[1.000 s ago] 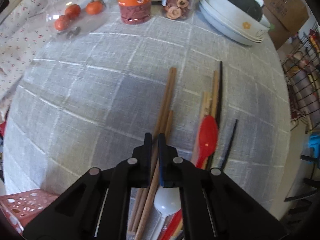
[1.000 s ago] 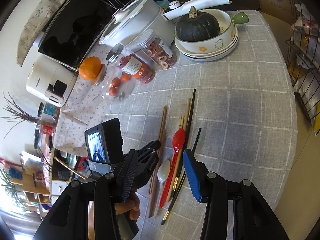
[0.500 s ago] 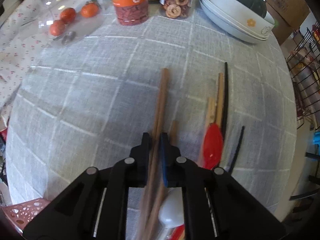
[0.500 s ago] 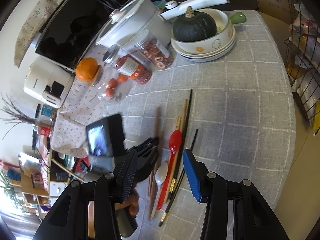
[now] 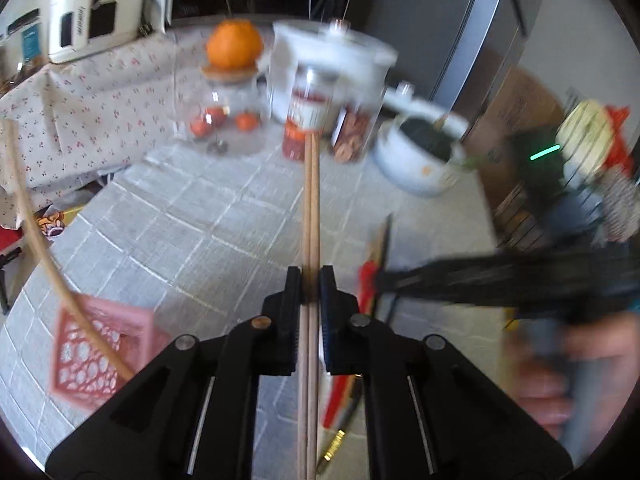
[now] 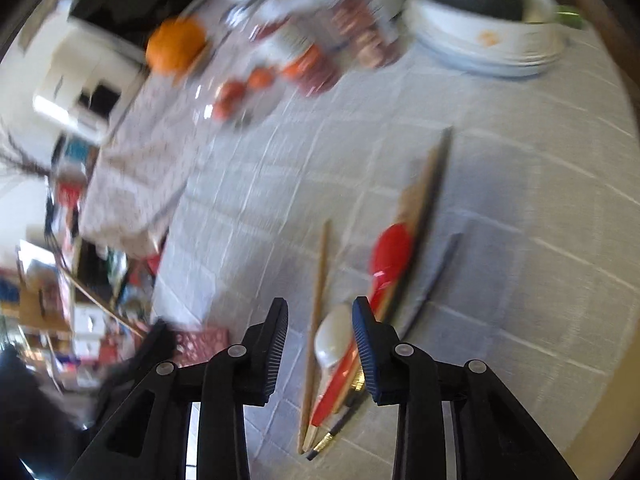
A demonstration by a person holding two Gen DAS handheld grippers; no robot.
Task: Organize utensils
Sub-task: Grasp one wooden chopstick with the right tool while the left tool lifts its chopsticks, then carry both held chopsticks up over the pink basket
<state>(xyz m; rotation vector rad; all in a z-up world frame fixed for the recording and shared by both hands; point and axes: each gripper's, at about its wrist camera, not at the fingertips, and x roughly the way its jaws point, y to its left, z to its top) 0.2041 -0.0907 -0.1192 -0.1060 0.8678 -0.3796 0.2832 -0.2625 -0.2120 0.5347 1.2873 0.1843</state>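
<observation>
My left gripper (image 5: 311, 280) is shut on a pair of wooden chopsticks (image 5: 311, 208), held up off the grey checked tablecloth and pointing toward the jars. A pink basket (image 5: 92, 356) with a long wooden stick leaning in it sits at the lower left. My right gripper (image 6: 320, 320) hangs low over the remaining utensils, its jaws closing. A white spoon (image 6: 334, 336) and a single wooden chopstick (image 6: 318, 300) lie between the fingers, untouched. A red spoon (image 6: 390, 256) and black chopsticks (image 6: 434, 184) lie just to the right. Both views are blurred.
Stacked white bowls (image 6: 492, 44) holding a dark squash stand at the back right. Jars (image 5: 308, 120), a glass dome with tomatoes, an orange (image 5: 234, 42) and a white pot line the back. The table edge curves along the right, and a person's hand (image 5: 560, 380) holds the right gripper.
The left gripper has lifted the pair of wooden chopsticks off the table and tilted upward. The right gripper has dropped toward the spoons and its jaws have narrowed.
</observation>
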